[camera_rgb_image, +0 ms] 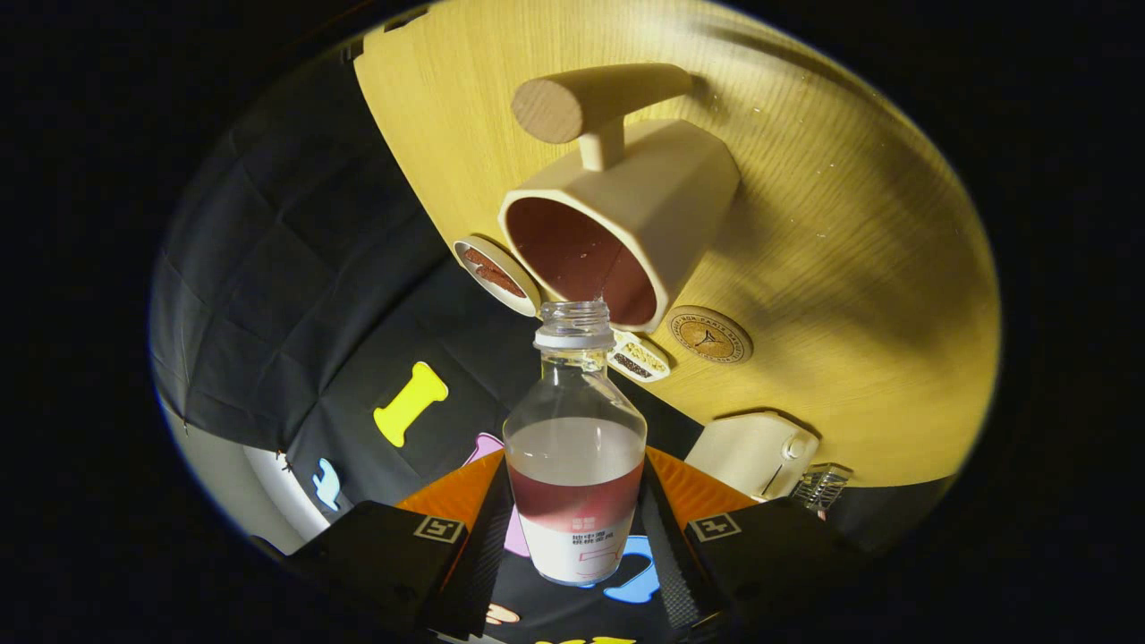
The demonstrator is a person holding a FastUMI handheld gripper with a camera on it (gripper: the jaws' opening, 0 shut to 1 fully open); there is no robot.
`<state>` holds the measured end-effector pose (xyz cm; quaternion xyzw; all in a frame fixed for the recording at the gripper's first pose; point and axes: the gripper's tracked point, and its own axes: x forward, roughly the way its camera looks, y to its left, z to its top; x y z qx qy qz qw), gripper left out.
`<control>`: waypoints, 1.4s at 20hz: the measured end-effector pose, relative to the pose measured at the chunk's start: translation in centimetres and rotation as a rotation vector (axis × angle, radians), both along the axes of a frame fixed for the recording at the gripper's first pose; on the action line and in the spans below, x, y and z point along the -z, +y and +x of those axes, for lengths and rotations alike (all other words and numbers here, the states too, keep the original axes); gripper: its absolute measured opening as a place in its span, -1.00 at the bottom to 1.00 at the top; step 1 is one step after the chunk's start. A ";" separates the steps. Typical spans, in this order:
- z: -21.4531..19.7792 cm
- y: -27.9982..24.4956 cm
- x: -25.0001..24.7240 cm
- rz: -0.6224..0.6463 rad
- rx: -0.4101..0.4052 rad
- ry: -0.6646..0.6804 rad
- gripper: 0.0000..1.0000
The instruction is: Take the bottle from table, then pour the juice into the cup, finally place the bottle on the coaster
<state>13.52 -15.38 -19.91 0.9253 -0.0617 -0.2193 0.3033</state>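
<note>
- The gripper (574,528) sits at the bottom centre of the frame, and its jaws pinch the bottle (575,447) by its lower body, one finger on each side of the label.
- The whole scene is rolled over: the wooden worktop (850,268) sweeps across the upper right of the frame, with the dark booth wall on the left.
- The bottle is uncapped; its open neck points up the frame and sits right at the rim of the cup (617,224).
- Inside the bottle, dark red juice sits in the lower body near the fingers, with a pale, cloudy band above it.
- The cup is a pale, angular mug with a thick wooden peg handle, upper centre of the frame; its mouth faces the bottle and its inside looks dark reddish-brown.
- A round cork coaster (708,334) lies on the worktop just right of the bottle's neck, beside the cup.
- A small round dish (495,274) sits left of the cup, near the worktop's edge.
- A little rectangular tray (639,357) shows just behind the bottle's shoulder.
- A pale boxy object (751,452) rests lower right, above the right finger.
</note>
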 end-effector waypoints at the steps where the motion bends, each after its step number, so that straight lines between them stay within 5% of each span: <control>1: -0.1 -0.3 0.0 0.009 0.015 -0.004 0.51; 19: -1.2 -1.8 1.2 0.059 0.055 0.020 0.51; 28: -0.9 -1.0 0.7 -0.180 0.010 0.077 0.51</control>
